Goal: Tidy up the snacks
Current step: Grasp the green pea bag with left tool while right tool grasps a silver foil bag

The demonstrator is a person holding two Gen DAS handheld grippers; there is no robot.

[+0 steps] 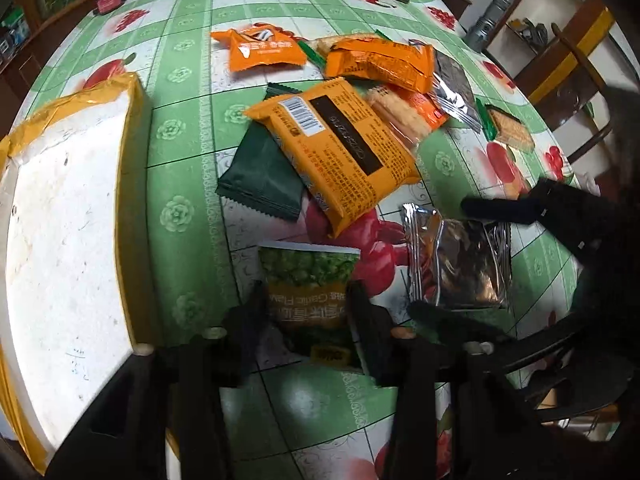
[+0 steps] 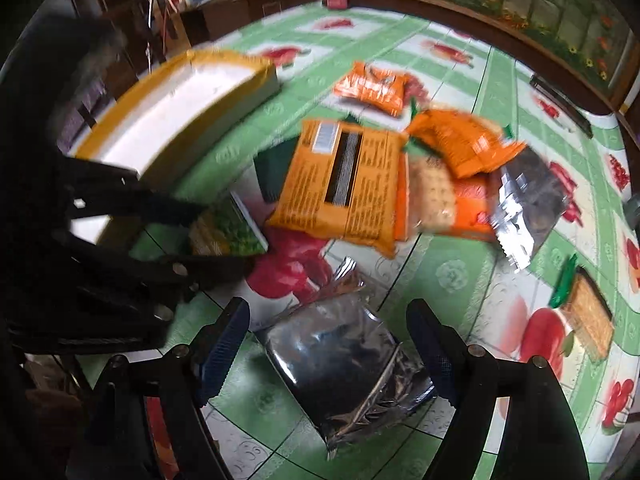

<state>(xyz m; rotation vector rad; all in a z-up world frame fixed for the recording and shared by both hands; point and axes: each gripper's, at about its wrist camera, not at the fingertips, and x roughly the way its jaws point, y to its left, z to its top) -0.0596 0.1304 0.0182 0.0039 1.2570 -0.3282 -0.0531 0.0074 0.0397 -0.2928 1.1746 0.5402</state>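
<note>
From the left wrist camera, the left gripper (image 1: 308,320) has its two black fingers set on either side of a green pea packet (image 1: 310,284) that lies on the green flowered tablecloth (image 1: 180,168). The fingers sit right at the packet's edges; whether they actually press on it cannot be told. Left of the packet stands a white box (image 1: 64,208) with yellow tape along its rim. Beyond the packet, a large orange packet (image 1: 336,148) lies barcode side up, partly over a dark green packet (image 1: 260,176). Further back are a small orange packet (image 1: 264,50) and another orange packet (image 1: 380,62), with a cracker pack (image 1: 396,114) beside them. To the right, the right gripper (image 1: 456,256) has one finger above and one below a silver packet (image 1: 460,258) lying flat on the cloth.

From the right wrist camera, which is blurred by motion, the right gripper (image 2: 328,352) stands wide open, its fingers well apart on both sides of the silver packet (image 2: 344,364) and not touching it. At the left, the left gripper (image 2: 208,236) shows around the pea packet (image 2: 228,230), close against its edges. The white box (image 2: 188,108) lies behind it. The large orange packet (image 2: 344,184) sits in the middle of the table, with a second silver packet (image 2: 528,204) to its right and a wafer pack (image 2: 588,316) near the right edge.
</note>
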